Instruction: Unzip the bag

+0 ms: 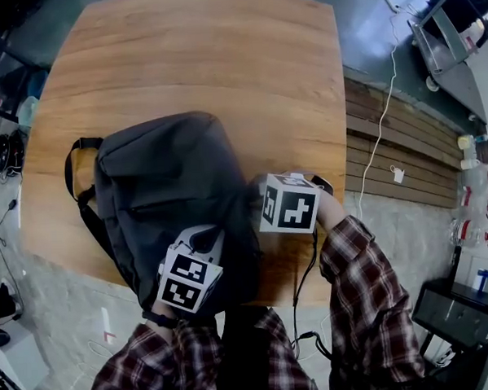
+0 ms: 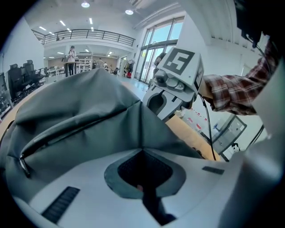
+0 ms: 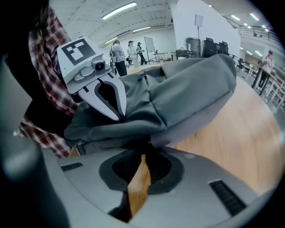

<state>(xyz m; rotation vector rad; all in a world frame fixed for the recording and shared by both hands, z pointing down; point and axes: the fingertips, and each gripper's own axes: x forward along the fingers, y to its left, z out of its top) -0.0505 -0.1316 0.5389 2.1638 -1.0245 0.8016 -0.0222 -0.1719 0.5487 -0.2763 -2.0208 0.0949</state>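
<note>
The wooden table (image 1: 221, 61) carries the bag (image 1: 162, 186), a dark grey backpack lying flat across its near-left part. At the bag's near end the left gripper (image 2: 142, 149) is clamped tight on a raised fold of the fabric. At the bag's right near corner the right gripper (image 3: 143, 153) is drawn to a narrow slit, its tips pressed into the bag's dark edge — whether on a pull I cannot tell. The zip (image 2: 75, 129) looks closed along its visible run — the unzipping seems barely begun.
</note>
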